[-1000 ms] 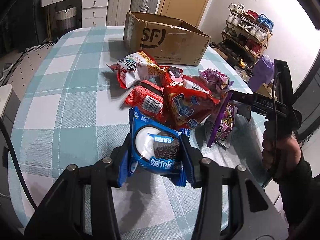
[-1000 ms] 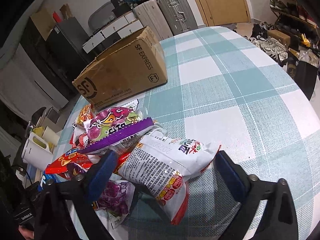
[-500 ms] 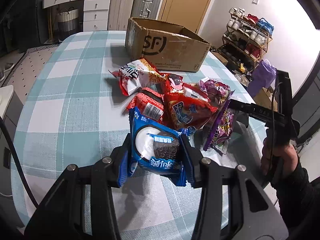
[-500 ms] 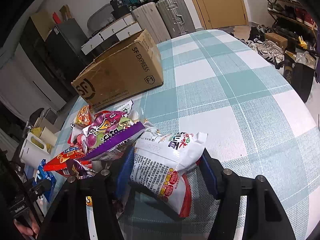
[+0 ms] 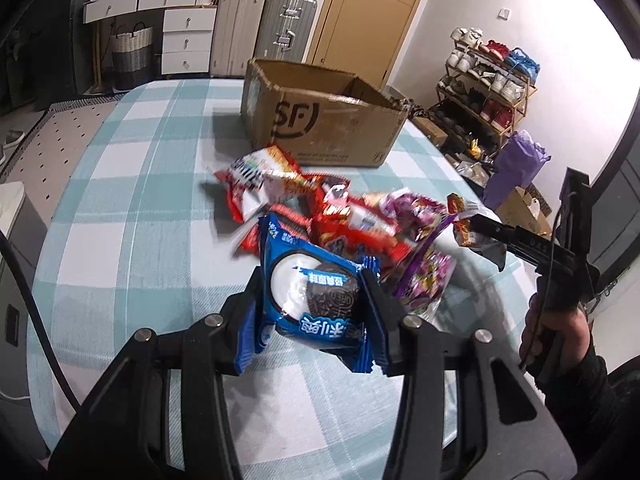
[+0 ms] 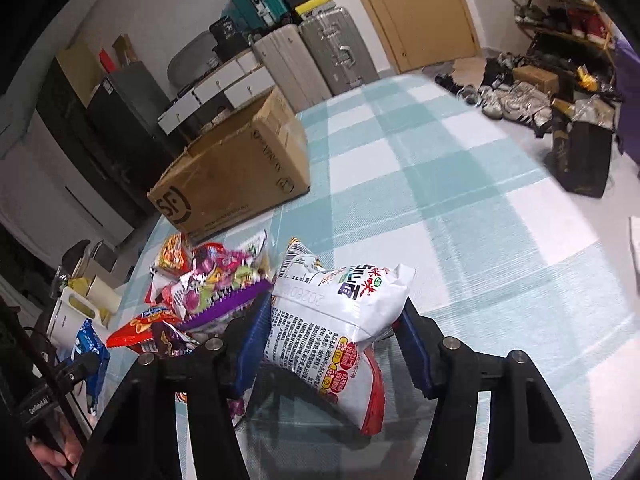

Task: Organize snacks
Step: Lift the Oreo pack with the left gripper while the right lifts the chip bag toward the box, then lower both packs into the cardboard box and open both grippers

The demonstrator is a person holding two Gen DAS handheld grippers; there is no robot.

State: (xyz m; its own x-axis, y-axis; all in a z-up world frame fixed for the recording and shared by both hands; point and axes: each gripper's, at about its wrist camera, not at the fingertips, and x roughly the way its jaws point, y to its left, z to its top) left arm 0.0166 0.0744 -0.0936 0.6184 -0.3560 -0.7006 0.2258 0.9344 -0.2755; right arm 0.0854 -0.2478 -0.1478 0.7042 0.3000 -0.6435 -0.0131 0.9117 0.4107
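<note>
Two upright packets (image 5: 316, 292) (image 6: 340, 316), long axes vertical.

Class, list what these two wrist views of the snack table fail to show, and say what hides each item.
- Brown cardboard box interior: both views, hidden by its walls.
- Red snack packets: left wrist view, print motion-blurred.
- White snack bag: right wrist view, sides covered by the closing right gripper.
- Blue cookie packet: sides covered by the left gripper.

Wood door (image 5: 360, 20), suitcases (image 5: 264, 24), white drawers (image 5: 180, 36), shoe rack (image 5: 492, 80) by wall.
</note>
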